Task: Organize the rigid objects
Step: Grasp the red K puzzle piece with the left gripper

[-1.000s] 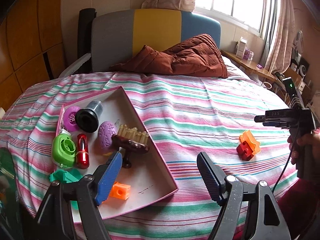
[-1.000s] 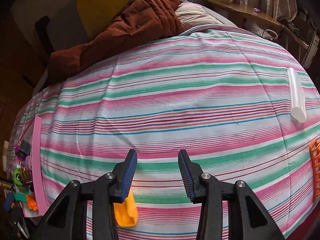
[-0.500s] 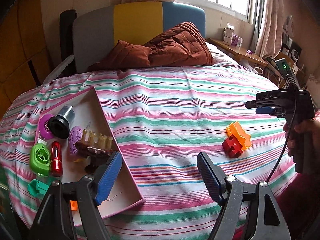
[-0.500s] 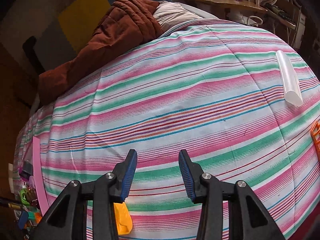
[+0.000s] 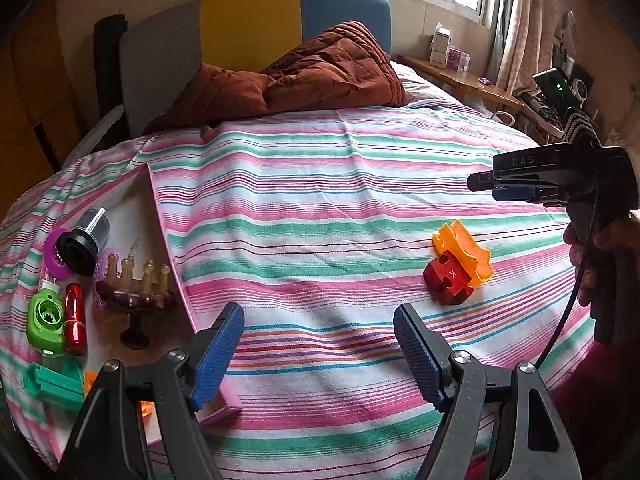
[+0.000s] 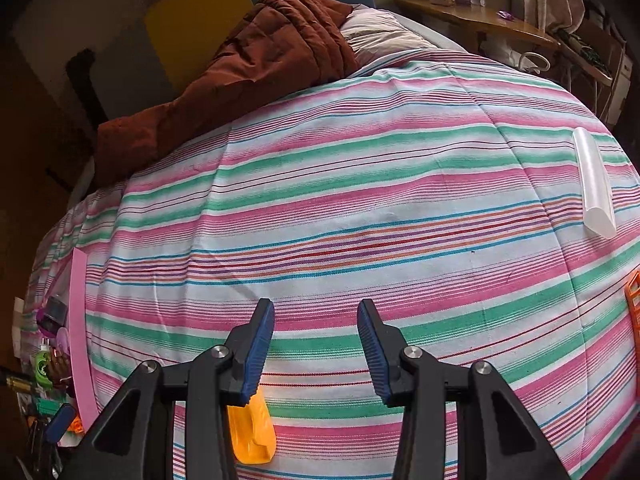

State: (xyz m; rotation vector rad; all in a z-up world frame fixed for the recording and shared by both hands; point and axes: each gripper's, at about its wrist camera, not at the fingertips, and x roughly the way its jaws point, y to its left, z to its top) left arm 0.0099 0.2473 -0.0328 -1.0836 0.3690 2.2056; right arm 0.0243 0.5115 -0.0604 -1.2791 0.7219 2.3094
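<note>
A red block (image 5: 450, 280) lies on the striped bedspread with an orange piece (image 5: 466, 252) leaning against it. My left gripper (image 5: 318, 344) hovers open above the cover, short and left of them, nothing between its fingers. The right gripper (image 5: 486, 184), held by a hand (image 5: 600, 256), hangs above and right of the two pieces. In the right wrist view that gripper (image 6: 316, 344) stands open over bare cover; the orange piece (image 6: 252, 436) shows below its left finger. A pink-rimmed box (image 5: 182, 280) at the left holds a black cap (image 5: 82, 240), a green item (image 5: 44, 320), a red cylinder (image 5: 74, 318) and a brown pegged stand (image 5: 134, 296).
A translucent white tube (image 6: 594, 184) lies far right on the bed, and an orange grid piece (image 6: 632, 304) sits at the right edge. A brown quilt (image 5: 320, 76) is heaped at the headboard. A green block (image 5: 52, 386) rests at the box's near end. A wooden shelf (image 5: 460, 76) runs under the window.
The left wrist view has swung right: the box slid toward the left edge and the red and orange pieces look nearer. The right gripper has barely moved, jaws unchanged.
</note>
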